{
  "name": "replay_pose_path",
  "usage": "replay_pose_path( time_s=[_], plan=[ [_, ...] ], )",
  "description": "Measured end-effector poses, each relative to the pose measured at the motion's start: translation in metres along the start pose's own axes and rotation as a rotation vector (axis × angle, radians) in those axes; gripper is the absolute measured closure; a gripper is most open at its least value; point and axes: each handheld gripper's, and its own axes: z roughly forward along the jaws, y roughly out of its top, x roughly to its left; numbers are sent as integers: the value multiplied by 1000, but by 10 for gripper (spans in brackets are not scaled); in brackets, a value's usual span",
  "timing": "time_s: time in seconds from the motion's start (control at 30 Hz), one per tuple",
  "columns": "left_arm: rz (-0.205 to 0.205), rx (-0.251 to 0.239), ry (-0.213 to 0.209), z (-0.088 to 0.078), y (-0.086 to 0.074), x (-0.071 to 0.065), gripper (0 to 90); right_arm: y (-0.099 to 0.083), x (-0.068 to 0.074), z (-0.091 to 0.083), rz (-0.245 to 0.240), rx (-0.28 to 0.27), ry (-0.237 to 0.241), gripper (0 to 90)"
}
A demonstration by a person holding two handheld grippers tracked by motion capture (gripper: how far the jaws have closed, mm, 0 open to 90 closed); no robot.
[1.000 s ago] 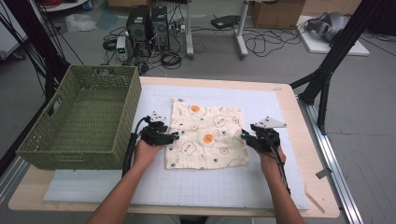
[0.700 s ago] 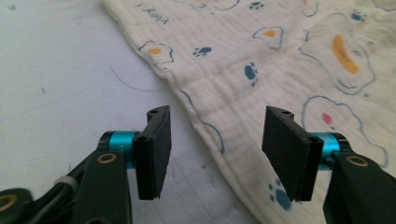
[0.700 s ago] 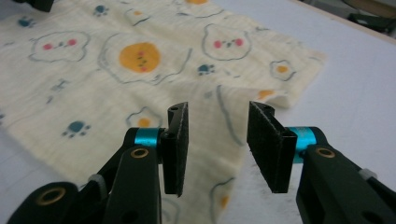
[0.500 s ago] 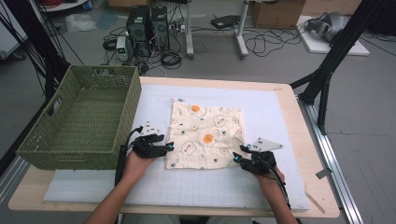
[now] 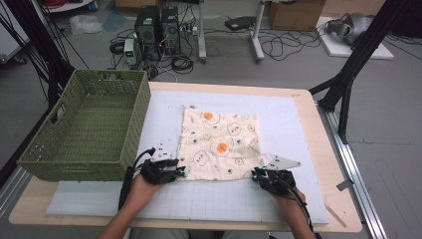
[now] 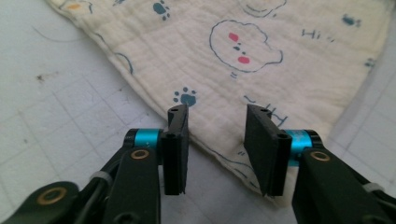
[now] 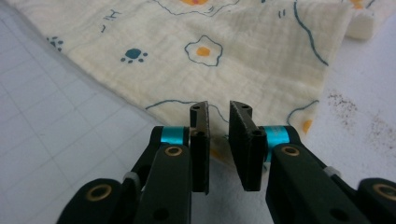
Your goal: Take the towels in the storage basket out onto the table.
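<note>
Seen from the high view: a cream cloth [image 5: 219, 144] printed with fried eggs and paw marks, spread flat on a white gridded mat [image 5: 298, 119] near the middle of a wooden table [image 5: 326, 149]. Slightly rumpled along the 3 o'clock edge, otherwise smooth. Flanked at 9 o'clock by a green woven basket [image 5: 84, 164], standing just beside the cloth on the mat's far left.

At the cloth's 7 o'clock corner: the left gripper [image 5: 175, 172], held low over the mat and pointing toward 3 o'clock. Jaws at a middling gap, having just been closing. Seen from the left gripper view, straddling the corner of the cloth [image 6: 233, 60], with the hem running between the two black pads [image 6: 264, 140]. Not pressing on the fabric; clear space on both sides.

At the cloth's 5 o'clock corner: the right gripper [image 5: 256, 174], also low, aimed toward 10 o'clock, with its grey three-cornered plate on top. Jaws narrow, also just been closing, down to a slim slot. Seen from the right gripper view, set over the near hem of the cloth [image 7: 210, 56], with the edge lying in the slot between the pads [image 7: 198, 135]. A visible gap still left, so no firm pinch on the fabric.

Both forearms entering from 6 o'clock, one toward each near corner. Beyond the table at 12 o'clock: computer boxes and loose cables on the floor.
</note>
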Motion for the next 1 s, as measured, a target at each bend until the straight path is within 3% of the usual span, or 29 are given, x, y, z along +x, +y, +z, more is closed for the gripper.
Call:
replay_pose_path(
  time_s=[0.1, 0.2, 0.4, 0.63, 0.8, 0.9, 1.0],
  plan=[
    [-47, -8, 11, -1, -1, 4, 752, 0, -1, 0, 13, 3, 17, 840],
    [-39, -6, 0, -1, 0, 4, 861, 2, 0, 0, 2, 20, 24, 875],
    [-64, -16, -23, -4, -2, 6, 870, 2, 0, -3, 12, 28, 55, 879],
    [-92, -52, -52, -20, -7, 7, 870, -1, 12, -12, -34, 49, 96, 878],
    [-83, -34, -74, -29, -15, 4, 869, -1, 27, -18, -75, 61, 133, 879],
    [-84, -25, -77, -32, -19, 6, 869, -3, 34, -22, -111, 82, 122, 879],
    [-87, -18, -88, -37, -21, 6, 868, -6, 36, -27, -96, 84, 146, 879]
  ],
)
